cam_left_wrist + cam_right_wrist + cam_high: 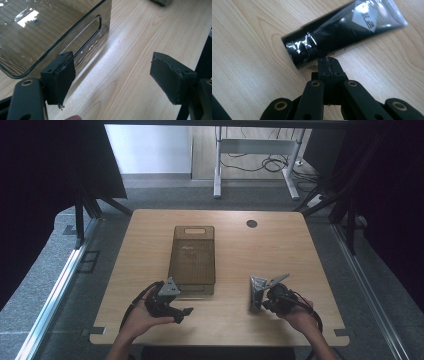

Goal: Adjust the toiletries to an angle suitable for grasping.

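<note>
Left gripper (112,77) gapes beside the clear bin (192,257); right gripper (329,65), fingers pressed together, apparently touches a black tube (342,30) on the worktop (280,250).

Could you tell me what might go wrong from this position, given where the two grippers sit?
The right gripper is shut, its tip against the black tube lying on the table; pushing forward could roll the tube away. The left gripper is open beside the clear bin; one pad sits close to its wall and may nudge it.
</note>
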The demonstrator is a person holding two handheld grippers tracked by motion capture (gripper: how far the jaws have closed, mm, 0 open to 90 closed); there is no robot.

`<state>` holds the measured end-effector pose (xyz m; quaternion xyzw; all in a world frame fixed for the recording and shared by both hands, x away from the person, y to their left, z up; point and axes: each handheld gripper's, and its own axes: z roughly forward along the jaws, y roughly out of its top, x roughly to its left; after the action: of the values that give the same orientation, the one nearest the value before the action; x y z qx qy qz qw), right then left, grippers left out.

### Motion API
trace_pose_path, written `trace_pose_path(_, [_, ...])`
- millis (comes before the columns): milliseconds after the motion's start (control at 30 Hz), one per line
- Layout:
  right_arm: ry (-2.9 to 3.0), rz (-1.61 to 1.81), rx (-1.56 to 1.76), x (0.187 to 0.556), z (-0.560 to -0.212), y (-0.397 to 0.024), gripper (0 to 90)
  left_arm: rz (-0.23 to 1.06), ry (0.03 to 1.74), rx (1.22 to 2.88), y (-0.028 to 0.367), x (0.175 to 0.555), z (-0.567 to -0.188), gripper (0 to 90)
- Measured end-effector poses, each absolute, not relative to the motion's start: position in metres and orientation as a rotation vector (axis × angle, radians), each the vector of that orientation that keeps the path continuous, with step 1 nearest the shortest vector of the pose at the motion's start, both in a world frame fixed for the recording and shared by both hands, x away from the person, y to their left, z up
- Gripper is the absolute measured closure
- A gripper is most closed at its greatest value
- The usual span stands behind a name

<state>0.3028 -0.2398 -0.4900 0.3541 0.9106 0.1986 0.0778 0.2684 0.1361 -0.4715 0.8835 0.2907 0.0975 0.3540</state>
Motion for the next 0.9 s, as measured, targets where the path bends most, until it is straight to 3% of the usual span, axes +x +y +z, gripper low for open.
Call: trace_pose_path(900, [2.782,0.608,0.986,0.311,-0.492,-0.206,89.9,0.248,0.75,2.295,0.134,0.269,-0.473,20.4])
